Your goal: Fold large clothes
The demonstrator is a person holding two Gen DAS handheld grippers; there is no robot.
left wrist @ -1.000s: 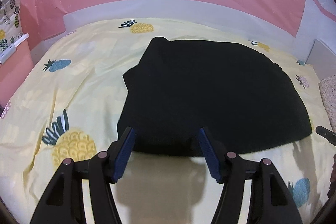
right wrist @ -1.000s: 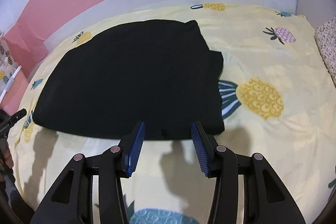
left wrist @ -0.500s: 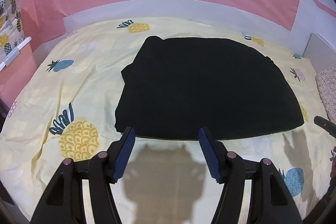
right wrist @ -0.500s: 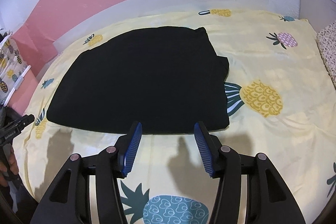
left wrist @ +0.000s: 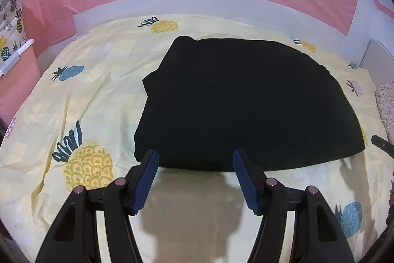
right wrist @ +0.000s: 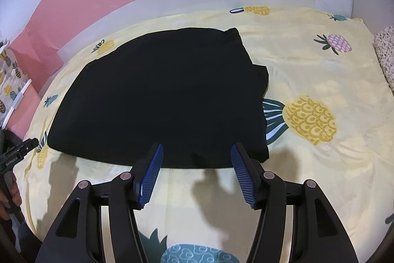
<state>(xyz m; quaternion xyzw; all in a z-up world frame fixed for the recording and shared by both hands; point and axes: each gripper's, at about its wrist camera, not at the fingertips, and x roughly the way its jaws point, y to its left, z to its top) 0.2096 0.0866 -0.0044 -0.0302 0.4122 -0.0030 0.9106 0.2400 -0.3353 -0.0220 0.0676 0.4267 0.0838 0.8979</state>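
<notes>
I've just brought both grippers back in toward the black garment (left wrist: 246, 102) after a brief pull-away. It lies folded flat mid-bedsheet (left wrist: 98, 80). Left gripper (left wrist: 195, 165) and right gripper (right wrist: 197, 159) hang spread, empty, at its near hem; probably another fold coming.
</notes>
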